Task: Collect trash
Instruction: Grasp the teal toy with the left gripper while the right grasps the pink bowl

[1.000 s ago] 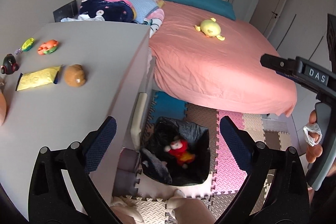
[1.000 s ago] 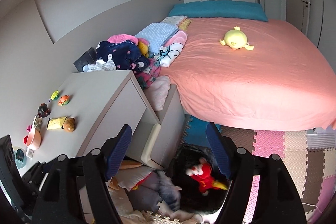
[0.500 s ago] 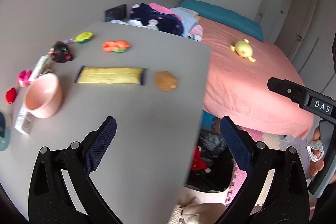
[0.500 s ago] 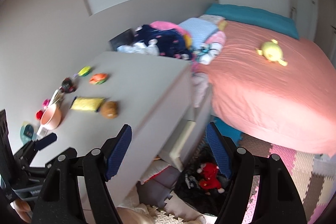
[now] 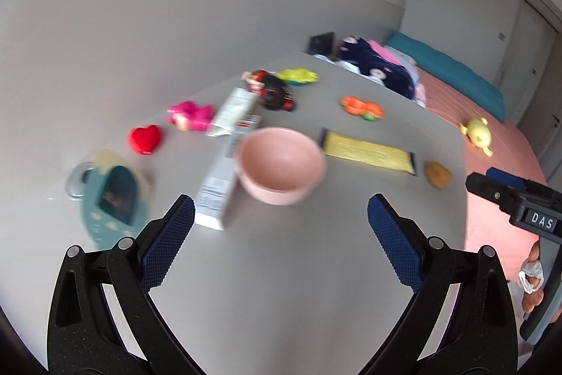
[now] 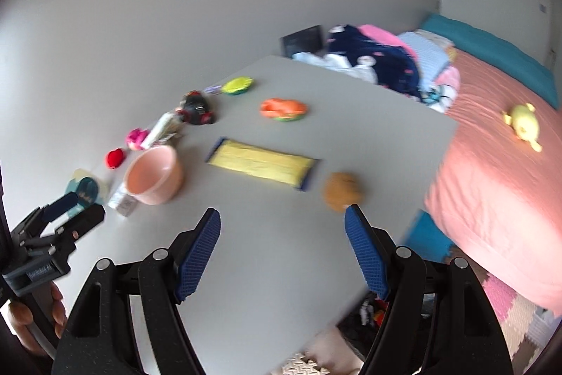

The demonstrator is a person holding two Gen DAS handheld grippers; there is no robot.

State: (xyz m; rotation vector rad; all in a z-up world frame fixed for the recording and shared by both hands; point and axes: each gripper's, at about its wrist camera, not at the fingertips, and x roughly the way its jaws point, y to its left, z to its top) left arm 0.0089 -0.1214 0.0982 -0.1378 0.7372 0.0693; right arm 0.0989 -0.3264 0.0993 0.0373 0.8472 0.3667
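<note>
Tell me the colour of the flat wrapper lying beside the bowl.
The wrapper is yellow with dark blue ends; the right wrist view shows it best.

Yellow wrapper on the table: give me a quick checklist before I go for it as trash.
1. Right gripper open, nothing between its fingers: ok.
2. Left gripper open and empty: ok.
3. Yellow wrapper lies flat, uncovered: ok.
4. Wrapper apart from the pink bowl and the brown toy: ok.
5. Sharp view for aiming: not ok, both views are blurred.
6. Bin below the table edge: cannot tell, mostly hidden.
</note>
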